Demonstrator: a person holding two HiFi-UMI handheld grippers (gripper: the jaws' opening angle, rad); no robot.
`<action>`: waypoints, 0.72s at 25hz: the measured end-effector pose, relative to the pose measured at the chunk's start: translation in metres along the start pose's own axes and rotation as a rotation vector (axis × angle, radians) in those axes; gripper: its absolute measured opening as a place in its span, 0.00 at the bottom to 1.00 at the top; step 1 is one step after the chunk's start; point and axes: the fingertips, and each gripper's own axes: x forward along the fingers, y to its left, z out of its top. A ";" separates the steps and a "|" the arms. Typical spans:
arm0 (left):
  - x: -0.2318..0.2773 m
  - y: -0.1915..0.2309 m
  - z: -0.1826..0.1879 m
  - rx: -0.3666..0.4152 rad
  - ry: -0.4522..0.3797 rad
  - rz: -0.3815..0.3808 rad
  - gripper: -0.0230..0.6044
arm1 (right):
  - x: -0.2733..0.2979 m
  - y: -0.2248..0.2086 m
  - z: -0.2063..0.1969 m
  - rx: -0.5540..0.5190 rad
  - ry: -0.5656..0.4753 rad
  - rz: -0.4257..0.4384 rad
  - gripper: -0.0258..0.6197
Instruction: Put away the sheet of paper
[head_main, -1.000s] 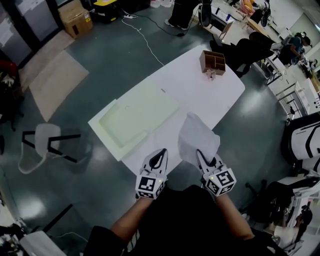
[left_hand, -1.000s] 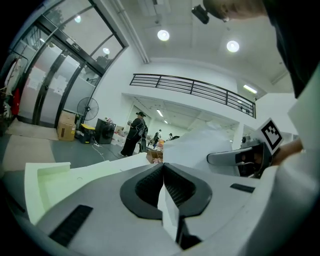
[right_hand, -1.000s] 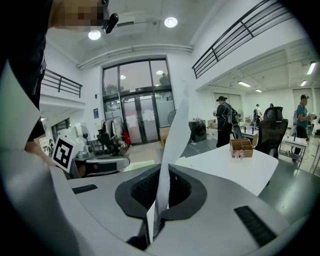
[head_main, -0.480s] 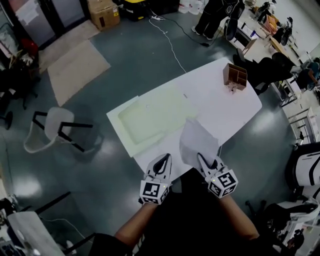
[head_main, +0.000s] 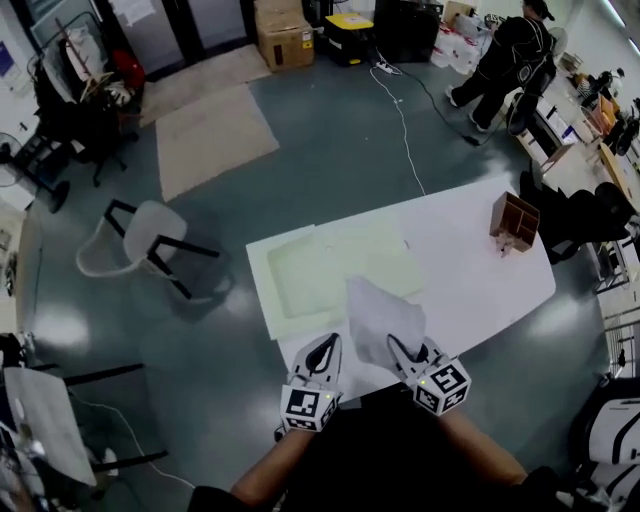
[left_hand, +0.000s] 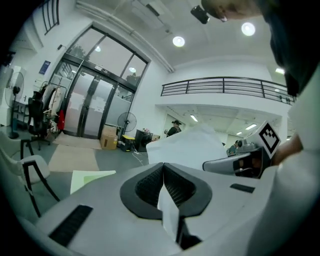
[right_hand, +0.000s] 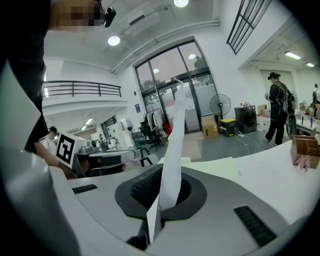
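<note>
The white sheet of paper (head_main: 383, 318) stands up from my right gripper (head_main: 403, 350), which is shut on its lower edge; it hangs over the near edge of the white table (head_main: 465, 290). In the right gripper view the sheet (right_hand: 175, 135) rises edge-on out of the closed jaws (right_hand: 167, 186). My left gripper (head_main: 322, 350) is beside it to the left, jaws together. In the left gripper view a narrow white strip of paper (left_hand: 169, 210) is pinched between its pads (left_hand: 164, 172); I cannot tell whether it belongs to the sheet (left_hand: 187, 147) behind.
A pale green folder (head_main: 330, 272) lies open on the table's left half. A wooden compartment box (head_main: 514, 222) stands at the far right end. A white chair (head_main: 135, 235) is on the floor to the left; a person (head_main: 505, 55) stands at the back right.
Both grippers and the head have swung round together, so the table has slid right and further off in view. The sheet stays upright in the right gripper; both jaws stay closed.
</note>
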 end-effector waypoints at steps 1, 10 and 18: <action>0.006 -0.001 -0.001 0.006 0.002 0.021 0.04 | 0.004 -0.006 0.001 0.006 0.005 0.027 0.04; 0.047 -0.012 -0.004 -0.021 0.026 0.176 0.04 | 0.027 -0.050 0.007 -0.053 0.057 0.216 0.04; 0.073 -0.011 -0.005 -0.013 0.059 0.246 0.04 | 0.040 -0.090 0.013 -0.037 0.059 0.265 0.04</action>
